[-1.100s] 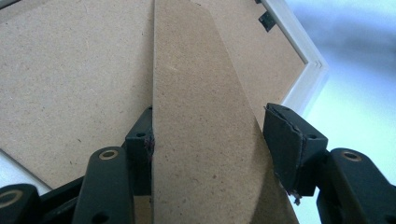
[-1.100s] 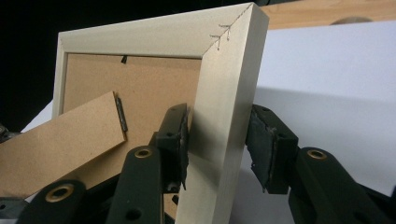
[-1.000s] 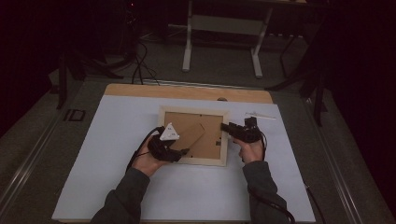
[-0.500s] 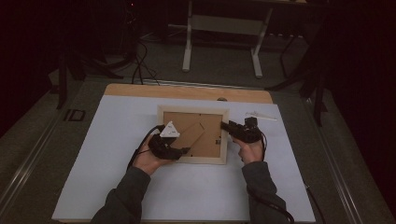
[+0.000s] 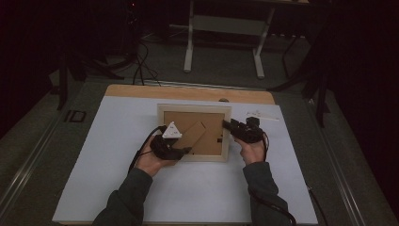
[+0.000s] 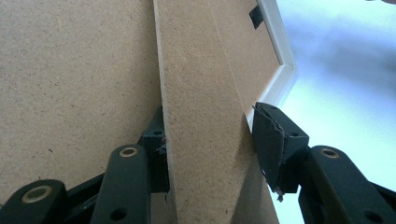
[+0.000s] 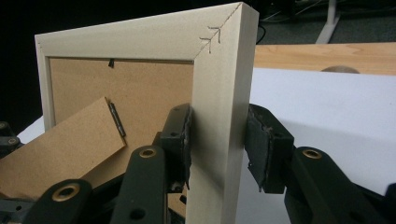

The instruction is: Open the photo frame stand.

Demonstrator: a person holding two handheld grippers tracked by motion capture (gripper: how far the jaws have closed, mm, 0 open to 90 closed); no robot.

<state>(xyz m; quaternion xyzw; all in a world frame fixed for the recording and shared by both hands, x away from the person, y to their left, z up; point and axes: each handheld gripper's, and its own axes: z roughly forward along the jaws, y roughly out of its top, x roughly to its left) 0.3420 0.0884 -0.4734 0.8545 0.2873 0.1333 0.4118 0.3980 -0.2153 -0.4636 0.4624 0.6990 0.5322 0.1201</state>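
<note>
The high view looked forward and down from above the person's side, taking in the whole table with the picture frame near its middle. The left gripper view sat very close over the frame's brown back, facing along its stand. The right gripper view looked along the frame's right rail (also close). All three shared the frame's back.
</note>
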